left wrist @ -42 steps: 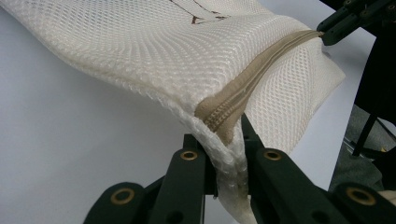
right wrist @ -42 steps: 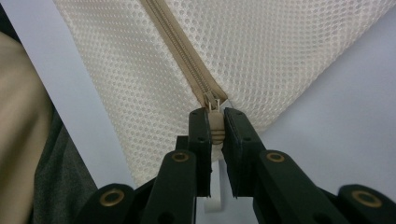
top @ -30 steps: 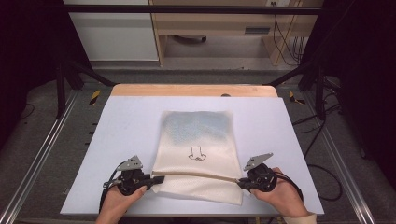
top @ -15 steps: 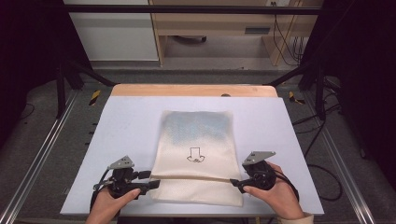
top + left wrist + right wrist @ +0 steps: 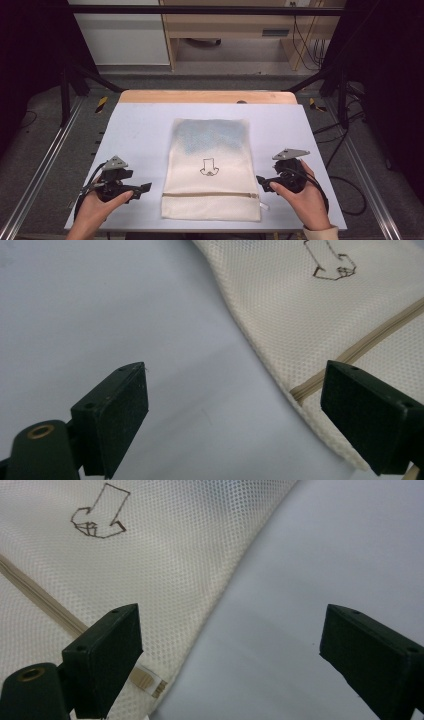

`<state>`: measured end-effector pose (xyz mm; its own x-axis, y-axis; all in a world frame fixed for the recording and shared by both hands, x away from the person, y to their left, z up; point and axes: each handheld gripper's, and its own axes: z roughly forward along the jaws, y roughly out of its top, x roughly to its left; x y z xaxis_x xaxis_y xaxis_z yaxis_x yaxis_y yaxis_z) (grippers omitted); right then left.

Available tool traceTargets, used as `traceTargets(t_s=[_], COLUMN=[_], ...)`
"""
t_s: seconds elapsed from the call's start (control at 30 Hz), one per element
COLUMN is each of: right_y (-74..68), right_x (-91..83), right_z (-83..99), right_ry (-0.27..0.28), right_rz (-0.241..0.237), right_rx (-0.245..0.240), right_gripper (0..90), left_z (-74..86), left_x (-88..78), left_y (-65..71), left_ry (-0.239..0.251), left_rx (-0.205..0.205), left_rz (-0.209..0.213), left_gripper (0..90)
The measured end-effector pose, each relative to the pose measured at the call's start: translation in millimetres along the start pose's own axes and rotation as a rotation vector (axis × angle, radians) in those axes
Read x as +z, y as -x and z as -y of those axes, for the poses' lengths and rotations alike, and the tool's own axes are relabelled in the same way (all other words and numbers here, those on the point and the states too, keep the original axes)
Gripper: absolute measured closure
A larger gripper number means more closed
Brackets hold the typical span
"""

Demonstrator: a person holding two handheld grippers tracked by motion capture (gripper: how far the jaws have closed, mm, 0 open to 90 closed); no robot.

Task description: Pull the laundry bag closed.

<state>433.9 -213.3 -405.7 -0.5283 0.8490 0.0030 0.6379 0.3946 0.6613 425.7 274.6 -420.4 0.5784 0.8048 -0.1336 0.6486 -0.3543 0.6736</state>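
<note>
While the cream mesh bag (image 5: 210, 170) lies flat in the middle of your table (image 5: 140, 130), its tan zipper (image 5: 210, 194) runs across near your edge, a small drawn arrow (image 5: 208, 167) sits mid-panel and a bluish patch shows through at the far end. Your left gripper (image 5: 145, 187) sits just off the bag's left edge and your right gripper (image 5: 260, 181) at its right edge; both jaws have just been opening, stand wide and hold nothing.

High view looks down from above; both claw views sit close — sharing the mesh bag (image 5: 211, 170).
</note>
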Motion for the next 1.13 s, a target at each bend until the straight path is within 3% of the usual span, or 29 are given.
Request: traceTargets(t_s=[0.23, 0.43, 0.57, 0.7, 0.8, 0.87, 0.93, 1.0, 1.07, 1.13], right_y=[16.0, 29.8, 37.2, 42.2, 44.4, 44.0, 43.5, 41.4, 39.6, 36.9], right_x=[-2.7, -3.5, -4.1, -1.9, -0.8, 1.3, 4.2, 7.4, 9.1, 10.9], right_z=[3.9, 18.6, 35.2, 50.8, 59.7, 62.4, 62.8, 62.4, 61.0, 59.2], right_ry=[-0.041, -0.075, -0.083, -0.067, -0.027, 0.014, 0.037, 0.07, 0.09, 0.123], right_rz=[0.034, 0.078, 0.09, 0.106, 0.102, 0.106, 0.116, 0.153, 0.156, 0.156], right_rx=[0.054, 0.092, 0.124, 0.148, 0.169, 0.172, 0.179, 0.171, 0.162, 0.136], right_gripper=[8.7, 8.2, 7.9, 7.5, 6.9, 7.1, 7.0, 7.7, 7.2, 7.4], left_z=[-6.6, -1.9, 5.7, 15.5, 25.9, 32.1, 36.6, 38.6, 37.3, 36.2], left_x=[-3.5, -3.8, -5.0, -5.6, -2.3, 2.9, 6.7, 6.7, 5.3, 4.9], left_y=[-17.5, -36.0, -50.4, -63.3, -69.7, -71.2, -70.6, -67.4, -64.9, -63.0], left_ry=[-0.061, -0.094, -0.1, -0.073, -0.018, 0.007, -0.016, 0.022, 0.049, 0.075], left_rx=[0.028, 0.043, 0.017, -0.004, -0.027, -0.051, -0.029, -0.027, -0.004, 0.02], left_rz=[-0.06, -0.104, -0.15, -0.19, -0.231, -0.231, -0.224, -0.222, -0.203, -0.216], left_gripper=[11.0, 6.1, 6.0, 5.9, 6.0, 6.2, 6.3, 6.4, 5.9, 5.8])
